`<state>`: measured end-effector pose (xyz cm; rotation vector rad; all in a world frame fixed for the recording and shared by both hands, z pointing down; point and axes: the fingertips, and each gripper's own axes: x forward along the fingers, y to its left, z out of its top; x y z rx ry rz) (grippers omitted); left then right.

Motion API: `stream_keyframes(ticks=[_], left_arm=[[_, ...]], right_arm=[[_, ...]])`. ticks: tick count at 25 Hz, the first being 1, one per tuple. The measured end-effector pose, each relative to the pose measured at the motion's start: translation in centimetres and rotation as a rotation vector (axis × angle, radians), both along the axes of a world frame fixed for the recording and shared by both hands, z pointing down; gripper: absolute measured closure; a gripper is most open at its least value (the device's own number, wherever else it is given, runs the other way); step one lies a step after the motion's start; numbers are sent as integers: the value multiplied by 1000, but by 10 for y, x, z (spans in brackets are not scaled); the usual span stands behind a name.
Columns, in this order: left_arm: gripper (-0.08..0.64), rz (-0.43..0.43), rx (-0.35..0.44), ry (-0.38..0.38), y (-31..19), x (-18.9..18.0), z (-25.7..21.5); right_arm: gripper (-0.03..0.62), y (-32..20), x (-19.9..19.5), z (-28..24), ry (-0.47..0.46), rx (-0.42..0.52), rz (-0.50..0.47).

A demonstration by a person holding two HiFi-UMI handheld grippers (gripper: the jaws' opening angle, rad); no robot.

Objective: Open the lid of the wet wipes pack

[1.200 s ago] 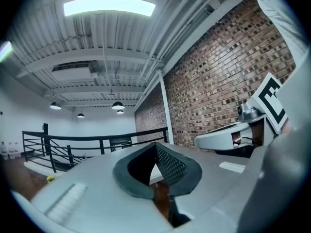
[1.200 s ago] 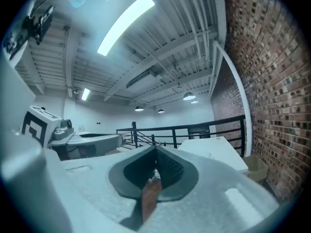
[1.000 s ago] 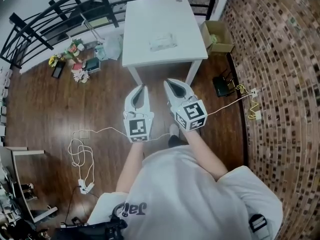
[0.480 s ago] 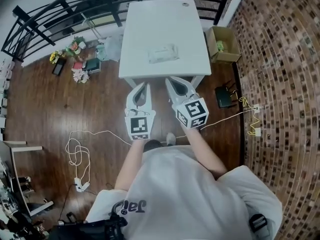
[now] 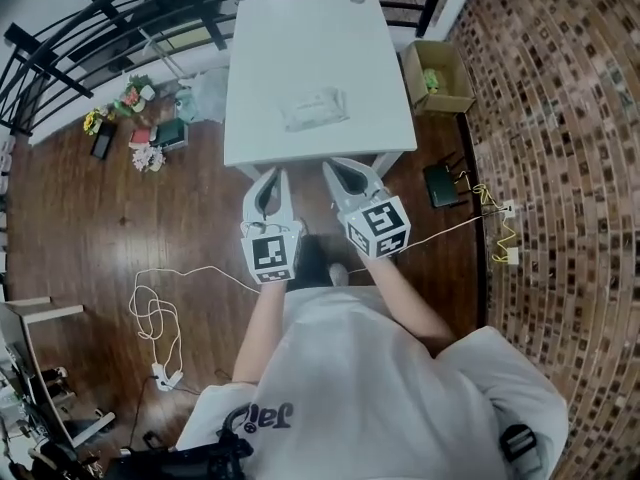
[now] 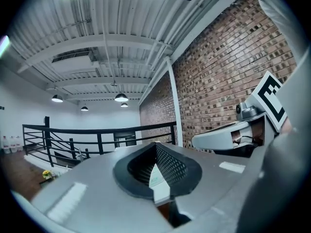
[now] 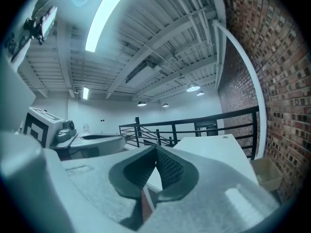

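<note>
Wet wipes pack [image 5: 314, 108] lies flat near the middle of the white table [image 5: 300, 28], well apart from both grippers. Its lid is too small to make out; it looks unopened. The pack sits alone on the table, so it is easy to reach from the near edge. Left gripper [image 5: 271, 176] and right gripper [image 5: 338, 167] are side by side at that near edge, both aimed at the pack. Both are clenched, jaws tip to tip, nothing between them. Judged as the approach stage: probably one gripper to pin the pack and the other to lift the lid.
</note>
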<state>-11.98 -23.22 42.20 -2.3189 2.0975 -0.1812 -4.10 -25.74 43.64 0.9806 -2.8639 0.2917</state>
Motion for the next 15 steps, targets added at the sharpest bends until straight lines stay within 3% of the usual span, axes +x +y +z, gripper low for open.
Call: stream_keyframes(ticks=[15], left_arm=[[543,98,3,30,-161,-81,-6]], right_arm=[[604,-140,-79,7,79,12,81]])
